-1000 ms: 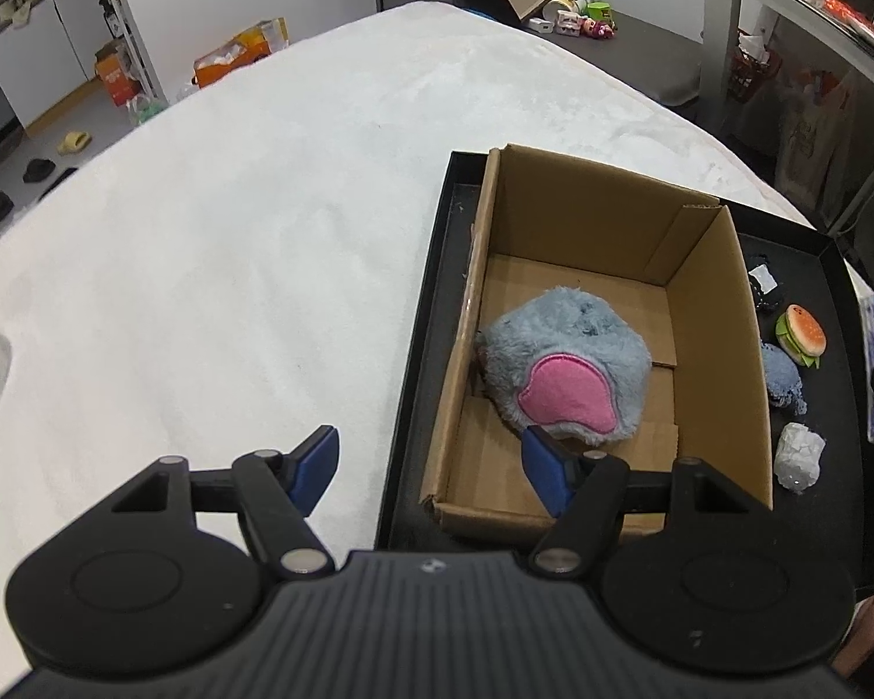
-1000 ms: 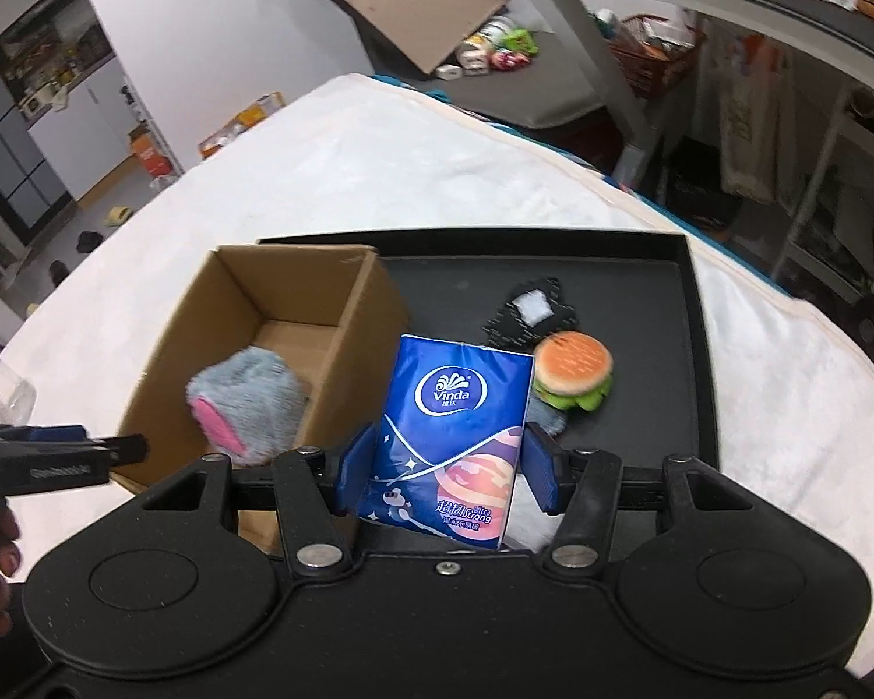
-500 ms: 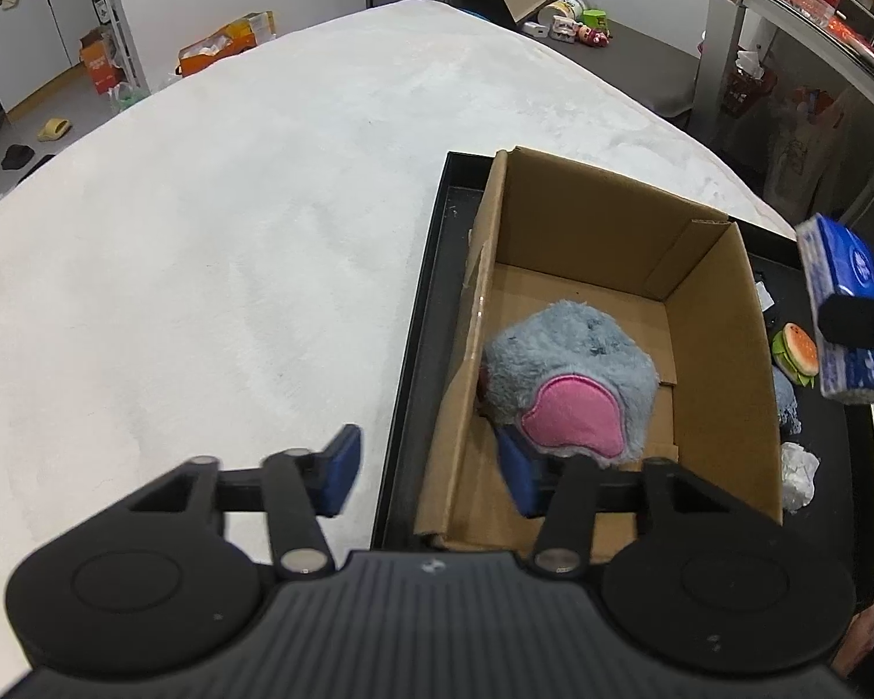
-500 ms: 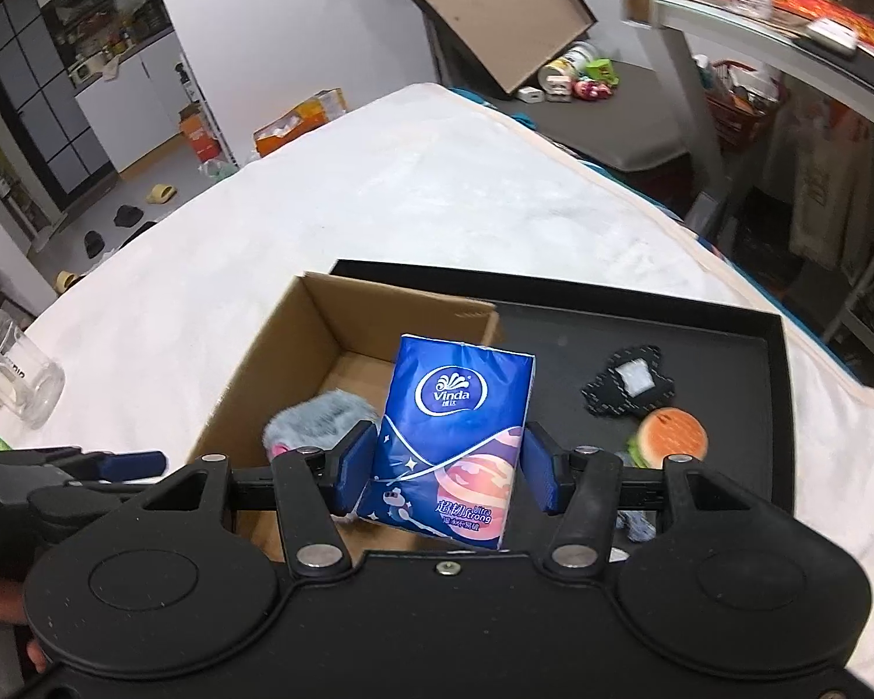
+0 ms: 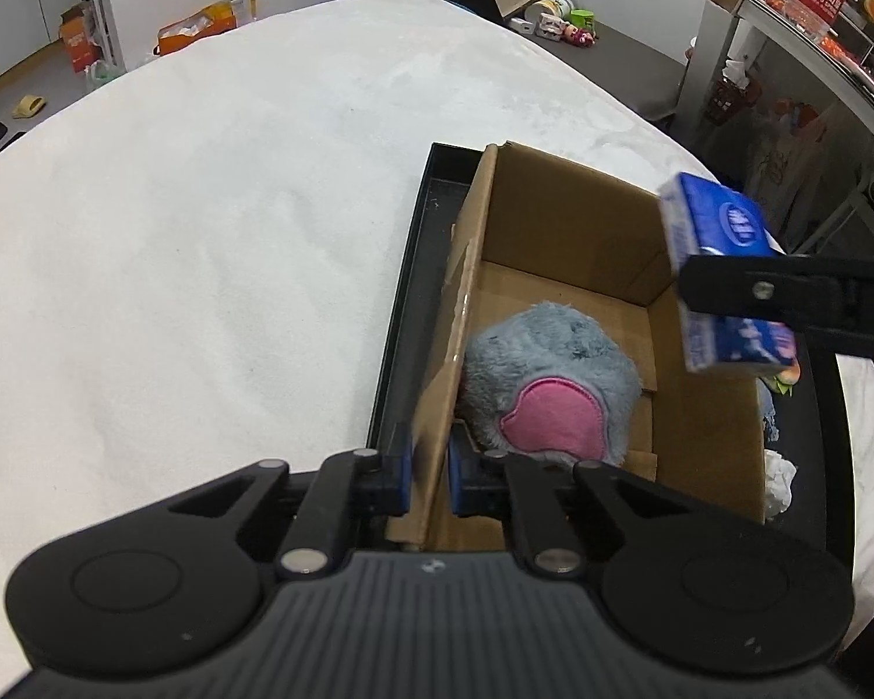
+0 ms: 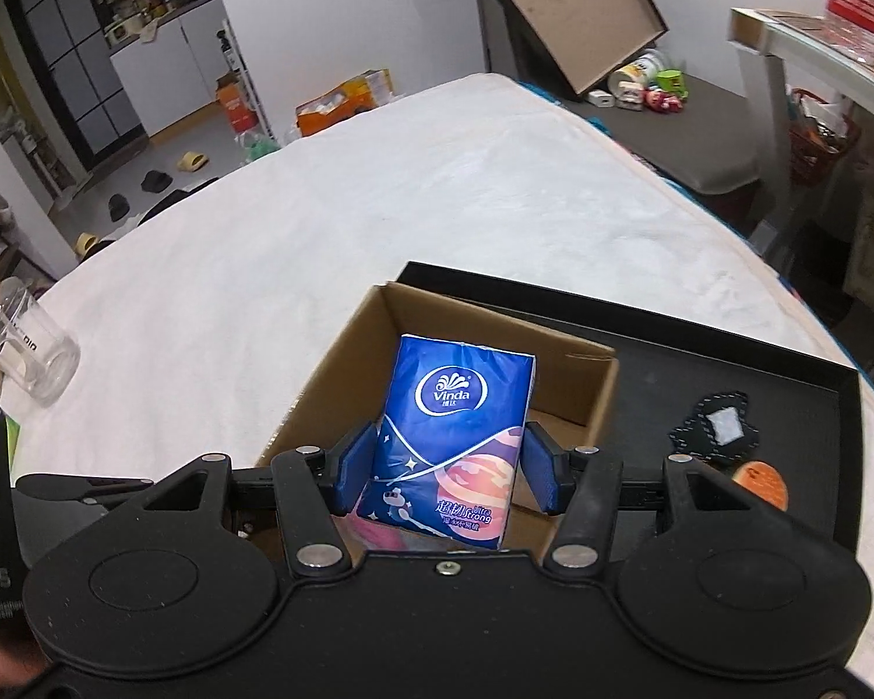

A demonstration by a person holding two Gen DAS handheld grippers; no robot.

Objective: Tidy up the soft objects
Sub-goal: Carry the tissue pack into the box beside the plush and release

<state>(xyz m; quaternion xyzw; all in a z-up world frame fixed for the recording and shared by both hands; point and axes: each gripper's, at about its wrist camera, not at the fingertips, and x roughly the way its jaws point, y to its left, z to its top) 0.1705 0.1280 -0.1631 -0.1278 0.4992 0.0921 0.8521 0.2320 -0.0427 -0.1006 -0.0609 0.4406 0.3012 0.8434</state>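
Left gripper (image 5: 428, 475) clamped on the near left wall of the cardboard box (image 5: 565, 221), one blue pad outside the wall, one inside; jaws just closed down onto that wall. Box open at the top, standing in a black tray (image 5: 402, 303) on a white cloth-covered surface (image 5: 204, 204). Inside the box, toward the near left corner: grey plush toy (image 5: 545, 373) with a pink patch, lying on the box floor, just beyond the inner pad.

Right gripper (image 6: 448, 472) grasping a blue Vinda tissue pack (image 6: 457, 431) by its two sides, pack upright, pads pressed against it. Pack held in the air above the box opening; from the left wrist view, same pack (image 5: 722, 268) seen over the far right wall of the box, tilted, black finger crossing its front.

On the tray right of the box: black pouch with a pale square (image 6: 716, 425), and the orange edge of a burger-shaped toy (image 6: 760, 483), partly hidden behind the gripper body. Also on the tray, along the right wall of the box: crumpled white object (image 5: 778, 480), kind not clear.

Clear plastic bottle (image 6: 26, 349) lying on the cloth at far left. Part of a hand at the lower left corner of the right wrist view, mostly cut off.
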